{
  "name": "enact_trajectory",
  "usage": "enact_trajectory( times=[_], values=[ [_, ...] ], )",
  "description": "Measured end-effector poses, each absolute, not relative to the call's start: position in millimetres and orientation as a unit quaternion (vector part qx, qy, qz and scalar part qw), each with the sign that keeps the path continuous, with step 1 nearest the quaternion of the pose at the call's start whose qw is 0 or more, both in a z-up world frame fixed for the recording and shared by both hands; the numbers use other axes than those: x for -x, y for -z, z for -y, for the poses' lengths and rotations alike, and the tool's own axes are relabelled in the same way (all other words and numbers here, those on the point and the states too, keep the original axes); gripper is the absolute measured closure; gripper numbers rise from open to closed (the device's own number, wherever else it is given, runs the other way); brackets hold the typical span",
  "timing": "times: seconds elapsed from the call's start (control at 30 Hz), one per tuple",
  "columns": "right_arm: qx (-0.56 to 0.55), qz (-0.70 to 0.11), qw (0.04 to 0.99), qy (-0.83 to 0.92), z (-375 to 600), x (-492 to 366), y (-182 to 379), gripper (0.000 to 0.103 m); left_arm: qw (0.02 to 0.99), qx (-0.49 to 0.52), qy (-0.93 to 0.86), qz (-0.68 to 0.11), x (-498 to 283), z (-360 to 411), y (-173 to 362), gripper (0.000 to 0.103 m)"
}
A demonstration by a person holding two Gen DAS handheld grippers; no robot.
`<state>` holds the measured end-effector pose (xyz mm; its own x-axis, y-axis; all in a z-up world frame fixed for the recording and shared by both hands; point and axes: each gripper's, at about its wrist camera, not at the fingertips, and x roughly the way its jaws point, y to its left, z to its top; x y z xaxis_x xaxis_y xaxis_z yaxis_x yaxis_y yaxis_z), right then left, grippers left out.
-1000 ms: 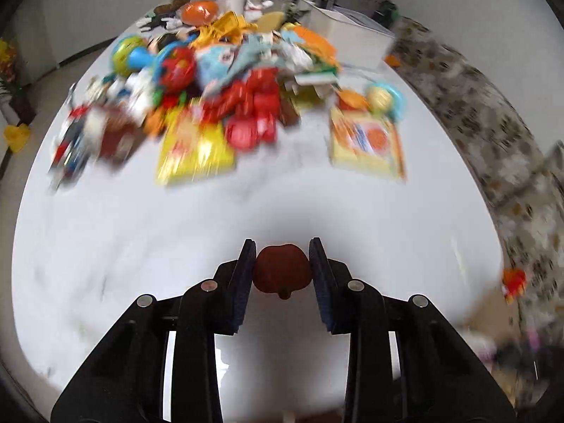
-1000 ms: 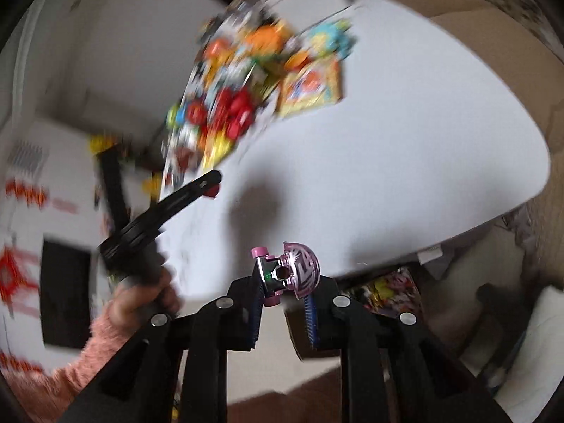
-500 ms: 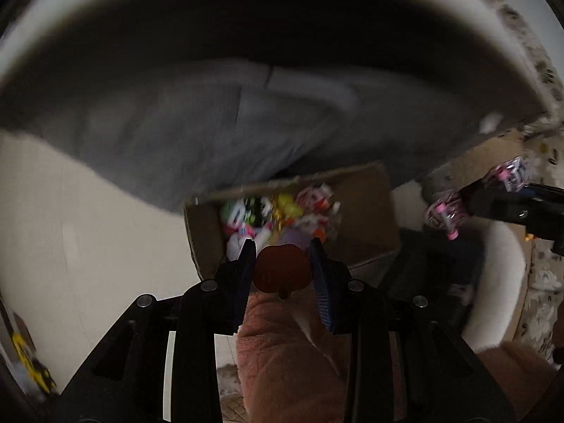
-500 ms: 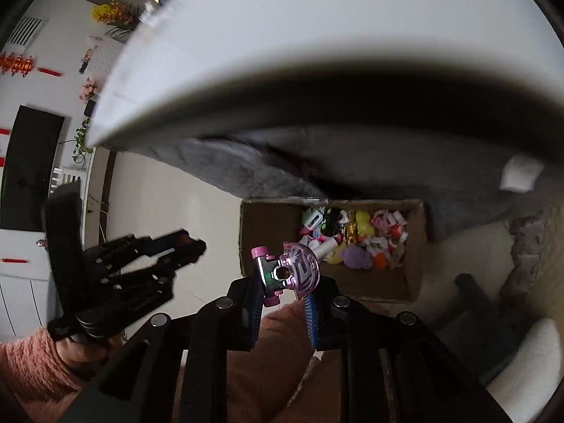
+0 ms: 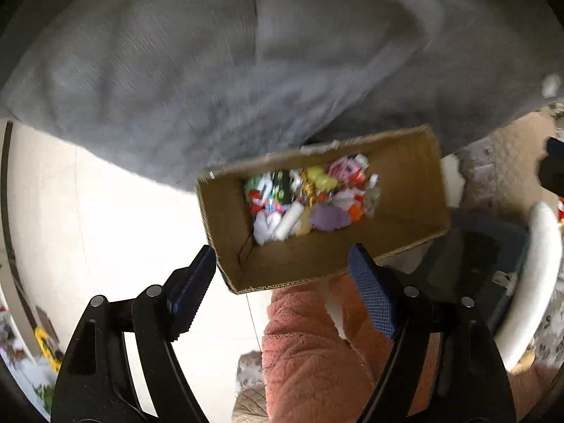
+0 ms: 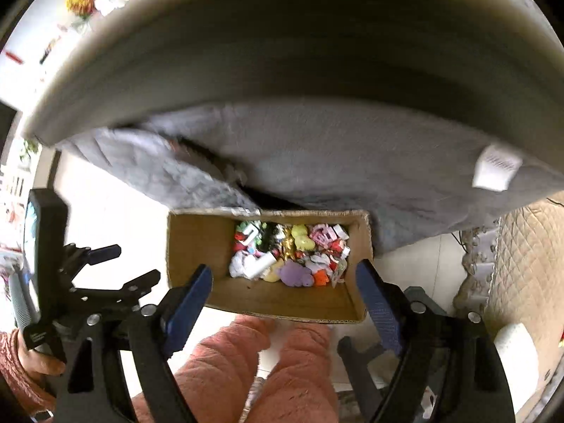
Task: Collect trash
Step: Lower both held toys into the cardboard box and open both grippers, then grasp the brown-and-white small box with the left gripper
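Step in hand: the drop. Both grippers hang above the cardboard box (image 5: 398, 246) on the floor, and their jaws have just been opening; nothing sits between them now.
Left gripper (image 5: 282, 282): fingers spread wide and empty, low in its own frame, tips framing the box's near wall.
Right gripper (image 6: 285, 289): fingers likewise spread wide, empty, low centre of its frame. In this view the left gripper (image 6: 123, 264) shows at the left edge, held in a hand (image 6: 38, 359).
Trash (image 6: 289, 257): a bright jumble lying in the box bottom, at frame centre; which pieces just fell I cannot tell, the heap is blurred.
Box position: below the edge of the grey cloth (image 6: 352, 162) draped from the table (image 6: 282, 42), just ahead of the person's pink-clad legs (image 6: 253, 370).
Box axis: its long side runs left to right across both frames, mouth facing up at the cameras.
Next move, as I judge it: lift both hands back to the tabletop and pick more trash there.
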<state>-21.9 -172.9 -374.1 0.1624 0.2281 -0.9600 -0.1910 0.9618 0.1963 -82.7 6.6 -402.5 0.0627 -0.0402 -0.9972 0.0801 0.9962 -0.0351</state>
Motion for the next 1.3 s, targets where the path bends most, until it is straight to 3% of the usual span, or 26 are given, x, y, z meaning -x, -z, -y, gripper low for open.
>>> enact_trajectory(
  times=[0.1,0.3,0.4,0.5,0.73,0.8,0.83,0.97,1.07,1.3],
  values=[
    [-0.032,-0.613,0.775,-0.154,179.7,23.7,329.4,0.017,0.767,-0.006,0.061,-0.639,83.3,-18.7,339.3,0.026],
    [-0.068,-0.560,0.807,-0.173,174.3,31.0,253.6,0.014,0.883,-0.005,0.083,-0.461,31.4,-57.5,191.7,0.014],
    [-0.102,-0.542,0.818,-0.167,172.1,26.6,233.4,0.013,0.914,-0.026,0.080,-0.398,-21.7,-70.2,164.5,0.012],
    [-0.097,-0.530,0.829,-0.149,171.0,25.0,221.2,0.013,0.919,-0.072,0.071,-0.381,-100.2,-75.2,164.0,0.012],
    [-0.115,-0.517,0.845,-0.079,194.6,40.4,211.6,0.013,0.906,-0.068,0.087,-0.409,-217.1,-84.1,190.3,0.012],
    [-0.130,-0.523,0.841,-0.055,202.1,45.4,216.2,0.013,0.899,-0.076,0.090,-0.421,-237.7,-82.8,196.9,0.026],
    [-0.134,-0.524,0.840,-0.050,204.3,48.8,218.1,0.013,0.893,-0.093,0.085,-0.432,-244.9,-77.9,202.8,0.049],
    [-0.148,-0.518,0.842,-0.025,212.4,51.2,217.0,0.013,0.889,-0.139,0.083,-0.428,-248.0,-67.2,202.9,0.052],
    [-0.165,-0.506,0.847,-0.023,219.4,43.2,208.5,0.013,0.888,-0.103,0.099,-0.436,-237.6,-73.3,193.9,0.052],
    [-0.155,-0.481,0.863,-0.006,234.8,-40.6,195.2,0.008,0.905,-0.048,0.137,-0.399,-140.2,-83.0,157.3,0.052]
  ],
)
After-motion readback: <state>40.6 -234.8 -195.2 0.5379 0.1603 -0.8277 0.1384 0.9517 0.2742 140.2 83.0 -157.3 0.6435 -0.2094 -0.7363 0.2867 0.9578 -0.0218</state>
